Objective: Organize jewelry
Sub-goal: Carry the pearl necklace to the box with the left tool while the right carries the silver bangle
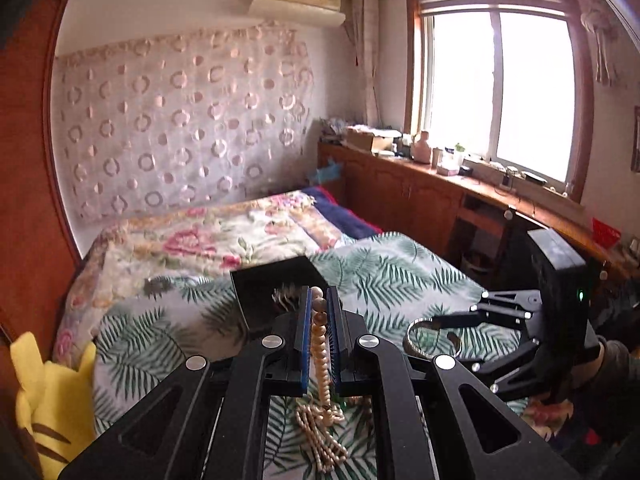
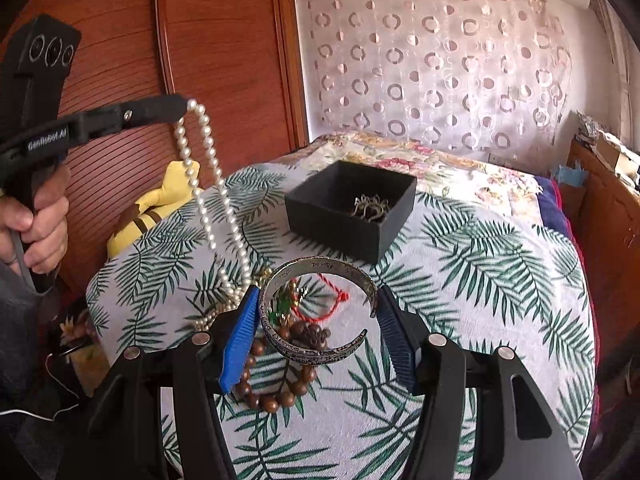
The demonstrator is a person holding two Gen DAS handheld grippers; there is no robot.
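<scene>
Holding the pearl necklace (image 2: 208, 184) up off the bed, you are pinching its top few pearls between the pressed-together fingers of the left gripper (image 1: 319, 308), and the strand is hanging almost straight down, its long axis vertical, with the lower loops pooled on the palm-leaf bedspread (image 2: 480, 272) near the bed's left edge. The black jewelry box (image 2: 352, 208) is sitting open toward the bed's far end, a small metal piece (image 2: 370, 206) already lying inside it. From the left gripper the box is lying straight ahead and lower, so that hand looks nearer to the drop than the other.

Your right gripper (image 2: 316, 320) is spread wide, its blue pads flanking the silver cuff bangle (image 2: 320, 308); the left pad seems to be touching the bangle's rim, while the right pad is standing just clear. The bangle is resting on top of the wooden bead bracelet (image 2: 276, 396), with a red cord (image 2: 332, 300) and a small green charm (image 2: 286, 304) showing through its ring. The box is lying directly beyond the bangle.

Judging from this, the strand will need lifting until its tail is clearing the box wall.
</scene>
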